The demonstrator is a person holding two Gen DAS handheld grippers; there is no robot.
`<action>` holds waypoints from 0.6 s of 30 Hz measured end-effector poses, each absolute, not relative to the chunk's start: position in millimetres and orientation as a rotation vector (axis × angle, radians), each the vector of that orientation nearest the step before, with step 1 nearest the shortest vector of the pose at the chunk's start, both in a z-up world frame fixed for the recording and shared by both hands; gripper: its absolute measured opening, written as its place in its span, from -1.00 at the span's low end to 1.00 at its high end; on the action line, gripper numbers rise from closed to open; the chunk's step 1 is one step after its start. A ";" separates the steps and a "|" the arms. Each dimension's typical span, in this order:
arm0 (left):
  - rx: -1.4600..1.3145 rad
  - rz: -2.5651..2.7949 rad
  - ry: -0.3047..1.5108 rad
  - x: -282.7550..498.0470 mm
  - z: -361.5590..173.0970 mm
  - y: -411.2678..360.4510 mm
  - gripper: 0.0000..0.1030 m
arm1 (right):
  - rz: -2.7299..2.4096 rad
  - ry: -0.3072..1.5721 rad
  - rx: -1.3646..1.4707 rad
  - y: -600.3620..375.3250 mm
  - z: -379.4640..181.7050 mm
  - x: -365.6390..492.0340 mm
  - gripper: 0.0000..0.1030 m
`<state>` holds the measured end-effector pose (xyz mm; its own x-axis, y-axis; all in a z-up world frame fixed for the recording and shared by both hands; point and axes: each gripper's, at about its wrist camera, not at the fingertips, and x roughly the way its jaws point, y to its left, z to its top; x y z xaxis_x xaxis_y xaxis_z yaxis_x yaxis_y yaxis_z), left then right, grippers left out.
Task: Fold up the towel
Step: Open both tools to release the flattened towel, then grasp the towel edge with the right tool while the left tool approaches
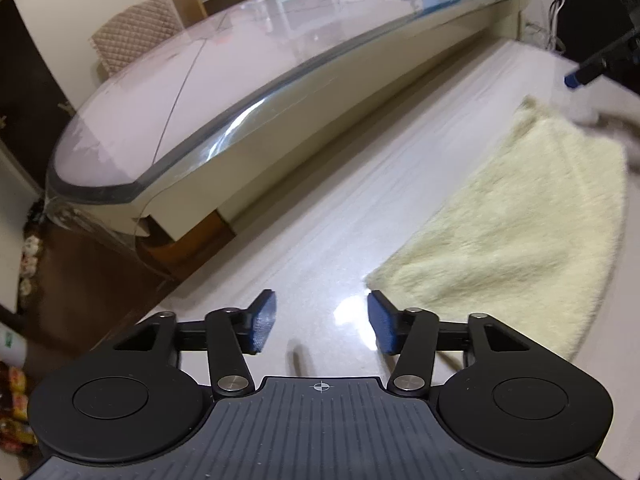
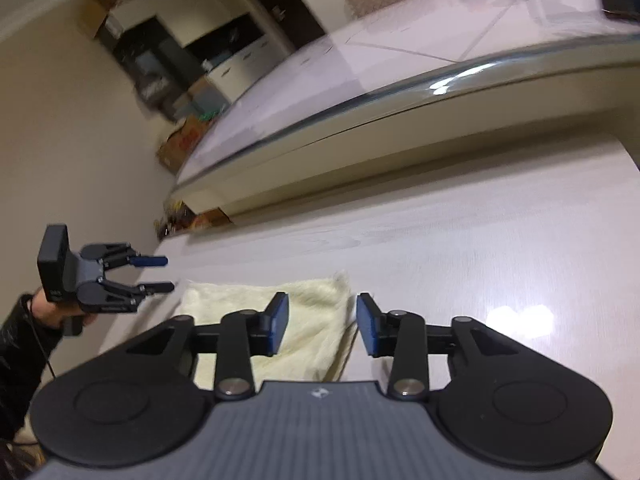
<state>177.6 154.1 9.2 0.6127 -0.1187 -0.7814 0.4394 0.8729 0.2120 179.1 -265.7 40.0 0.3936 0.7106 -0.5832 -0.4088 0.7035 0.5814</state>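
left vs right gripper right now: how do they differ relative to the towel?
Left gripper sits just off the towel, over bare table; right gripper hangs over the towel's edge. Left gripper's jaws gape wider than the right gripper's. Both are open and empty.

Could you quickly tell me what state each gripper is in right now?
Left gripper: open, nothing between its fingers; the towel lies beside it.
Right gripper: open, holding nothing; it hangs above the towel's edge.

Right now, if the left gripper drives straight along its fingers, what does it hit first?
Probably the bare white tabletop. Left gripper is open, nothing between the pads; the folded towel lies off to its right, seemingly outside that line.
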 end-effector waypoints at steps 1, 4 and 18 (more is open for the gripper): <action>0.395 -0.373 0.848 175.9 14.2 150.4 0.36 | 0.705 0.925 0.403 -268.9 37.8 171.1 -0.06; 0.361 -0.480 0.826 176.1 27.3 139.7 0.66 | 0.664 0.944 0.500 -276.7 26.6 148.7 -0.03; 0.420 -0.766 0.786 232.1 65.5 57.4 0.86 | 0.487 0.890 0.711 -258.7 -13.8 81.8 -0.06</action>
<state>232.1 57.4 65.5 0.4641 -0.4544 -0.7604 0.7481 0.6607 0.0617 81.8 -258.7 -13.8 0.5477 0.6493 -0.5276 -0.0933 0.6741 0.7327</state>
